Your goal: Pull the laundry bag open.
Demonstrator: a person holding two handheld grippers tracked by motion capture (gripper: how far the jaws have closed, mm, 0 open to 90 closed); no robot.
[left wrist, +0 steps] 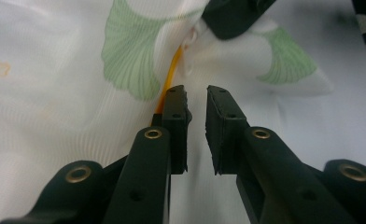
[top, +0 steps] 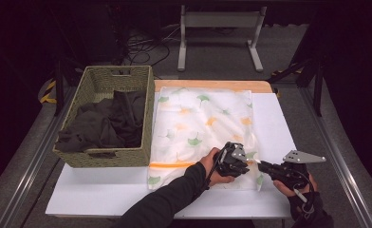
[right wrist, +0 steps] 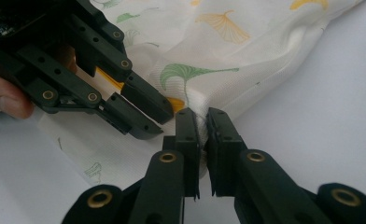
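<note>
Here the right claw (right wrist: 202, 114) pinches the laundry bag's (top: 200, 118) near edge, the left claw (left wrist: 196, 95) hovering unclenched just beside it.

Both grippers are black. The left gripper (top: 243, 164) has a small grey three-cornered plate on top. The right gripper (top: 264, 166) has a bigger grey plate with little holes in it, and a thin black cable trails from it. The flat black fingers (right wrist: 188, 135) have small dark screw holes, and round brass rivets shine on the arms behind them. The person wears long black sleeves (top: 167, 202).
</note>
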